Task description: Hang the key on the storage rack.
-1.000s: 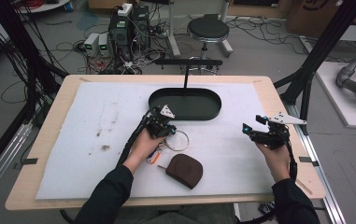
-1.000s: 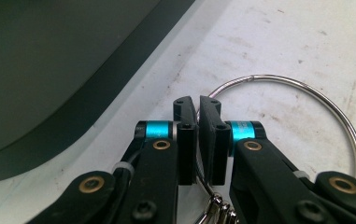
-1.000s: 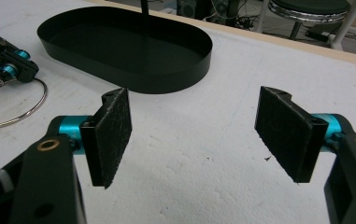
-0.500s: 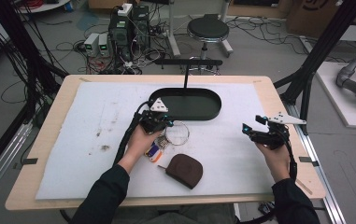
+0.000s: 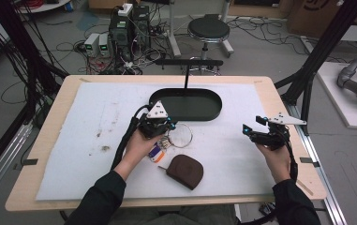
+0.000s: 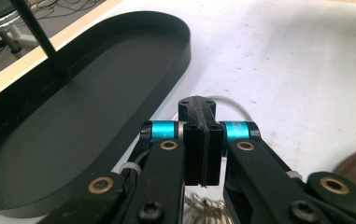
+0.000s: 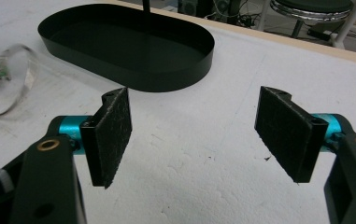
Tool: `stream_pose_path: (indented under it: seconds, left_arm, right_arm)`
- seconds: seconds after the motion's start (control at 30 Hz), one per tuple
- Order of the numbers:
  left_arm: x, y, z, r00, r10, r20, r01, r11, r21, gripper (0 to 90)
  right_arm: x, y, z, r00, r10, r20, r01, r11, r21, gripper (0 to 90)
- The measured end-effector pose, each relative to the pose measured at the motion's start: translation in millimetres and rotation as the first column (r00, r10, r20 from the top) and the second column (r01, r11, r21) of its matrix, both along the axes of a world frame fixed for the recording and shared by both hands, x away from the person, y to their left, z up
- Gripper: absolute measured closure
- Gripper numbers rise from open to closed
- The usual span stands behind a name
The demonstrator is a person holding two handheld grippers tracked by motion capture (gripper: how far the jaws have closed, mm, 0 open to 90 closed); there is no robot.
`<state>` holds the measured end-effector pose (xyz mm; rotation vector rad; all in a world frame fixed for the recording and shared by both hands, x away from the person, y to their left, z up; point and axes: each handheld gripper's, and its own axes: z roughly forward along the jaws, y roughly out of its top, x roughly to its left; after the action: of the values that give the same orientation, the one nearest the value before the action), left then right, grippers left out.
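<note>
The left gripper (image 5: 166,130) had its jaws pressed together on the wire ring (image 5: 180,135), held just in front of the black oval tray (image 5: 185,104). The right gripper (image 5: 256,133) hovered to the tray's right, jaws wide apart and empty. A brown pouch (image 5: 184,171) lay nearer the person.

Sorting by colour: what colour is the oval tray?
Black, plainest in the right gripper view: tray.
</note>
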<state>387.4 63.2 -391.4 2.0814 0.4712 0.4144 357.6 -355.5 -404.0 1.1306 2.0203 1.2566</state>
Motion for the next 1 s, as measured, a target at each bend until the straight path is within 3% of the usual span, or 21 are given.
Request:
stream_pose_path:
  seconds: [0.07,0.2,0.33,0.37,0.4,0.43,0.47,0.5,0.57,0.6,0.73,0.77,0.83,1.0]
  left_arm:
    - [-0.2,0.1,-1.1,1.0000,0.001,-0.002,-0.001,0.9999,0.015,89.6]
    - [7.3,3.5,-7.4,0.9988,0.036,-0.033,-0.036,0.9993,-0.013,89.3]
    - [14.4,2.1,-14.1,0.9967,0.053,-0.062,-0.053,0.9986,0.006,85.5]
    - [19.8,-0.6,-19.7,0.9940,0.067,-0.086,-0.065,0.9976,0.024,83.2]
    - [19.8,-0.6,-19.7,0.9940,0.067,-0.086,-0.065,0.9976,0.024,80.3]
    - [25.4,-5.3,-25.5,0.9894,0.080,-0.121,-0.075,0.9962,0.044,78.6]
    - [25.4,-5.3,-25.5,0.9894,0.080,-0.121,-0.075,0.9962,0.044,76.2]
    - [30.7,-11.0,-30.2,0.9850,0.095,-0.144,-0.085,0.9935,0.076,75.0]
    - [32.7,-14.2,-32.1,0.9838,0.100,-0.148,-0.088,0.9920,0.091,74.9]
    - [37.8,-19.5,-34.2,0.9816,0.109,-0.157,-0.088,0.9866,0.137,74.5]
    - [42.6,-26.2,-39.4,0.9787,0.127,-0.161,-0.100,0.9807,0.168,74.1]
    - [44.3,-28.6,-43.8,0.9755,0.142,-0.168,-0.106,0.9730,0.205,74.1]
    - [45.7,-28.1,-45.6,0.9729,0.144,-0.181,-0.105,0.9723,0.209,74.3]
    - [43.5,-30.7,-45.7,0.9764,0.126,-0.175,-0.087,0.9724,0.217,80.4]
  right_arm:
    - [0.4,0.5,-0.2,1.0000,0.002,0.005,-0.002,1.000,-0.005,27.8]
    - [-0.4,1.4,0.2,1.0000,0.002,0.003,-0.002,1.000,-0.008,27.7]
    - [-0.2,1.4,-0.1,1.0000,0.002,-0.001,-0.002,1.000,-0.007,27.8]
    - [0.6,1.4,-0.6,1.0000,0.004,-0.001,-0.004,1.000,-0.008,27.8]
    - [0.6,1.4,-0.6,1.0000,0.004,-0.001,-0.004,1.000,-0.008,27.8]
    - [0.8,1.8,-0.8,1.0000,0.005,-0.001,-0.005,1.000,-0.010,27.8]
    - [0.8,2.1,-0.9,1.0000,0.006,-0.004,-0.006,1.000,-0.010,27.7]
    - [0.9,2.2,-1.0,1.0000,0.007,-0.004,-0.007,1.000,-0.010,27.8]
    - [1.1,2.1,-1.1,1.0000,0.008,-0.005,-0.008,1.000,-0.010,27.7]
    - [1.2,2.0,-1.2,1.0000,0.007,-0.005,-0.007,1.000,-0.009,27.7]
    - [1.0,1.5,-1.1,0.9999,0.007,-0.008,-0.007,1.000,-0.007,27.8]
    - [0.8,0.9,-0.8,1.0000,0.007,-0.004,-0.007,1.000,-0.005,27.8]
    - [0.8,0.4,-0.9,0.9999,0.010,-0.005,-0.010,1.000,-0.002,27.7]
    - [1.1,0.9,-1.2,0.9999,0.011,-0.007,-0.011,1.000,-0.005,27.7]
